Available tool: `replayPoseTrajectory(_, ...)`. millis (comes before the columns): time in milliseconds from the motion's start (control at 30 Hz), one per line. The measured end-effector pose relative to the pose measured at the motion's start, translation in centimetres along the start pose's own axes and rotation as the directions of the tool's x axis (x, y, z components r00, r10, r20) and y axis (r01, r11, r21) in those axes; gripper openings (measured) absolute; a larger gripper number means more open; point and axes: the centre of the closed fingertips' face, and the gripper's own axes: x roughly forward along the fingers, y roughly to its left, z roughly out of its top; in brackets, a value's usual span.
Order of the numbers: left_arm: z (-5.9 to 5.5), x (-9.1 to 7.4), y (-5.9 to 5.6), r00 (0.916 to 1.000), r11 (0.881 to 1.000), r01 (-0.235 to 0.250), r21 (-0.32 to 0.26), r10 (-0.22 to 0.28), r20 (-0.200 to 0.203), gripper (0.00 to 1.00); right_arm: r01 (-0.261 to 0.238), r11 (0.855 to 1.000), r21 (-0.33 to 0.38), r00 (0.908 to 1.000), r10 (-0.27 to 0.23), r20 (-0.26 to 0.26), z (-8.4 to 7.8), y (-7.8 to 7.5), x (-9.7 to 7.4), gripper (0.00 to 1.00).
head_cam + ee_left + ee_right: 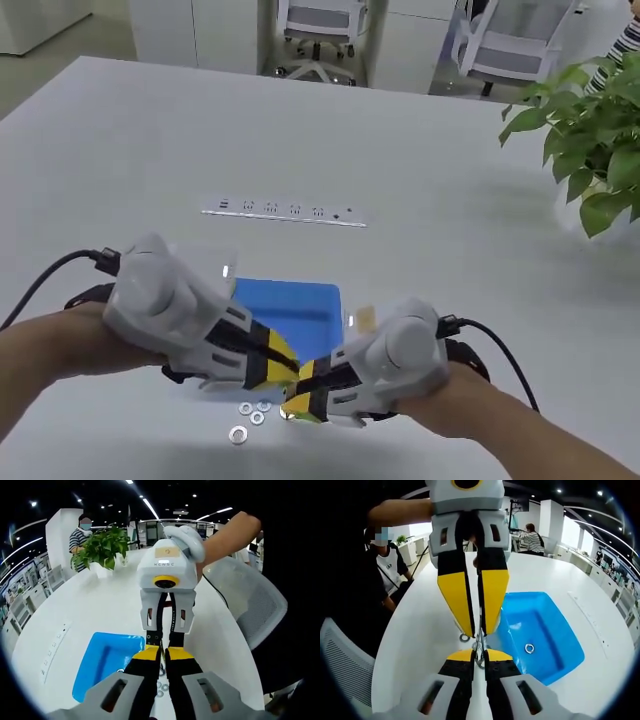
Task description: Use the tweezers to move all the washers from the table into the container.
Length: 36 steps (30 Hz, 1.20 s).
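we see the left gripper [280, 358] and the right gripper [308, 392] meeting tip to tip in the lower middle of the head view, each held in a hand, over the white table [420, 150].

in the right gripper view the thin metal tweezers [480, 642] run down the centre of the frame. they come out from between the left gripper's yellow pads at the top and pass into the right gripper's own yellow tips at the bottom. both claws are drawn in tight, with just a narrow slit that the tweezers sit in, so each one pinches the tweezers. the left gripper view shows the same narrow slit between its own jaws, with the right gripper facing it head on.

the blue container [300, 300] lies just behind the jaw tips in the middle of the head view. in the right gripper view it sits right of centre, with one washer [529, 648] lying flat on its floor.

a few washers [238, 434] lie on the table in the lower middle of the head view, just below and left of the jaw tips and outside the container.

a white power strip [285, 212] lies across the middle of the head view, beyond the container. a green plant [590, 120] stands at the right edge, and office chairs [320, 25] stand along the top edge, past the table.
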Motion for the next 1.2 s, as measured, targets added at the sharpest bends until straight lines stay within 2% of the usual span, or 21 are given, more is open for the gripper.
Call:
replayPoseTrajectory(367, 0.0, -0.7, -0.1, 0.9998, 1.0, -0.021, -0.014, 0.021, -0.001, 0.19, 0.001, 1.0, -0.017, 1.0, -0.001, -0.003, 0.4, 0.3, -0.5, 0.09)
replayPoseTrajectory(500, -0.3, -1.0, -0.1, 0.9994, 0.998, -0.033, -0.047, 0.033, -0.001, 0.27, 0.002, 1.0, -0.024, 1.0, -0.002, -0.003, 0.7, 0.4, -0.8, 0.09)
replayPoseTrajectory(733, -0.6, -1.6, -0.4, 0.9987, 0.996, -0.049, -0.08, 0.05, 0.014, 0.31, 0.004, 1.0, -0.029, 1.0, -0.003, 0.005, 1.5, 0.5, -1.4, 0.09)
replayPoseTrajectory(867, -0.8, -2.2, -0.6, 0.9972, 0.991, -0.066, -0.117, 0.07, 0.027, 0.38, 0.002, 0.999, -0.038, 1.0, -0.002, 0.001, 1.7, 0.6, -1.6, 0.09)
replayPoseTrajectory(1033, -0.5, -3.3, -0.8, 0.9934, 0.984, -0.09, -0.154, 0.1, 0.056, 0.43, 0.0, 0.999, -0.044, 1.0, 0.0, 0.0, 2.0, 0.7, -2.0, 0.09)
replayPoseTrajectory(1100, -0.7, -3.6, -0.8, 0.9923, 0.979, -0.1, -0.176, 0.111, 0.056, 0.49, 0.0, 0.999, -0.046, 1.0, 0.0, -0.002, 2.2, 0.8, -2.2, 0.09)
replayPoseTrajectory(1133, -0.9, -3.9, -0.6, 0.9908, 0.973, -0.113, -0.199, 0.126, 0.05, 0.53, -0.001, 0.999, -0.049, 1.0, 0.0, -0.004, 2.3, 0.8, -2.4, 0.09)
replayPoseTrajectory(1200, -0.9, -4.3, -0.6, 0.9877, 0.971, -0.131, -0.198, 0.145, 0.058, 0.57, 0.0, 0.999, -0.051, 1.0, 0.0, -0.003, 2.5, 0.8, -2.6, 0.09)
